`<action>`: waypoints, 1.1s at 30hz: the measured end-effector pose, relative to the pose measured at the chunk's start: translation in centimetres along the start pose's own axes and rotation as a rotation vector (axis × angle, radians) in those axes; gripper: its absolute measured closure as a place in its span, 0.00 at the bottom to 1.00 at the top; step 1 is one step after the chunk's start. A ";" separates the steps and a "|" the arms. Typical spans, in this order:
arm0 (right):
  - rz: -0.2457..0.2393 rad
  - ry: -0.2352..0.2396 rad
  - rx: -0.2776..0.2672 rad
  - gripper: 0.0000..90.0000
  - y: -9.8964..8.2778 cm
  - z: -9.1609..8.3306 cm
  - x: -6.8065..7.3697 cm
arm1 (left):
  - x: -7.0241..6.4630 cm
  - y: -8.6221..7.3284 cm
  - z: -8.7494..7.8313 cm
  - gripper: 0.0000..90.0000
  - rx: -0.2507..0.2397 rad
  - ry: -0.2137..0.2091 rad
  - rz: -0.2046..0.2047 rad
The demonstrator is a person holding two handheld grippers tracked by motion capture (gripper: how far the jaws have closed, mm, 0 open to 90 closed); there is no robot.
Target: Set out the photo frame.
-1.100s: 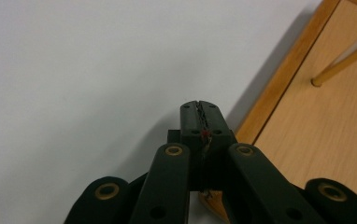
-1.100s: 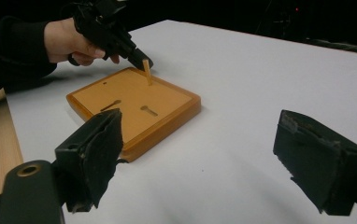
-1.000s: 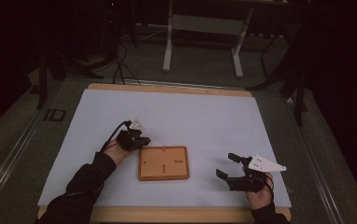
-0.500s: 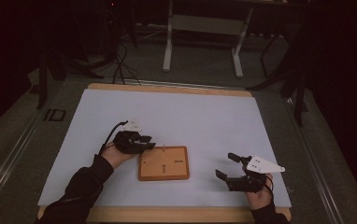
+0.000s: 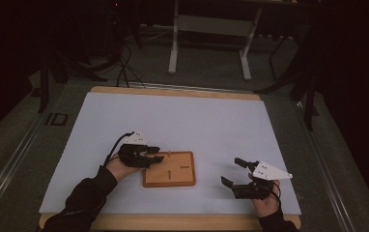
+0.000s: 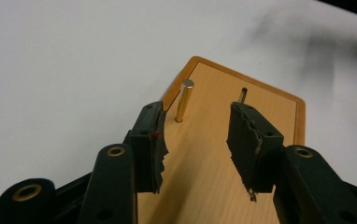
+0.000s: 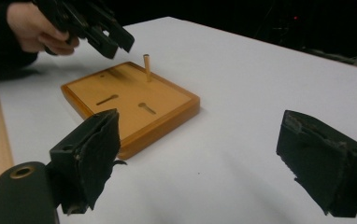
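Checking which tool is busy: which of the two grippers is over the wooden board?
The left gripper, jaws open near the upright peg; the right gripper is off the board.

board (image 5: 169,169): orange-brown wood, darker raised rim, pale grain inside
peg (image 6: 184,100): shiny brass-gold
bench (image 5: 182,121) cover: plain white; bare edge light tan wood
left claw (image 5: 153,154): black, brass-coloured rivets
right claw (image 5: 234,173): black, white three-cornered plate on top
sleeve (image 5: 83,198): black
floor (image 5: 211,67): dull grey-green

A wooden board (image 5: 169,169) lies on the table (image 5: 211,121), a peg (image 6: 184,100) upright in its far-left corner.
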State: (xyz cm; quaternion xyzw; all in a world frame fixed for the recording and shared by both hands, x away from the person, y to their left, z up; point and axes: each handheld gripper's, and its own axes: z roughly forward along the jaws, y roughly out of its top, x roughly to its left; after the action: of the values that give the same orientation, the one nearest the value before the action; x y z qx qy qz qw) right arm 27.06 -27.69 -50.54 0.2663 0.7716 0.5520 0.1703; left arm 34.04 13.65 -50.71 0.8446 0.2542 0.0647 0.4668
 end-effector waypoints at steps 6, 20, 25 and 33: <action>0.007 -0.027 0.016 0.15 0.0 0.3 0.1 | -0.2 0.0 0.6 0.60 -0.004 0.011 0.015; -0.031 -0.010 0.048 0.15 -0.1 0.9 0.6 | -0.1 0.2 2.4 0.67 0.000 0.004 0.017; -0.034 0.004 0.048 0.15 -0.1 0.9 0.8 | 0.0 0.5 3.0 0.71 0.007 0.030 0.025; -0.026 0.029 0.050 0.15 -0.2 0.9 0.8 | 0.4 0.4 3.9 0.84 0.018 0.035 0.027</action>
State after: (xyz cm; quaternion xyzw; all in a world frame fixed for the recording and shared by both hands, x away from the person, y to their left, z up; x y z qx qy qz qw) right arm 26.92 -26.59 -51.01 0.2524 0.7910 0.5340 0.1597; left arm 35.87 10.69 -52.57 0.8509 0.2513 0.0834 0.4537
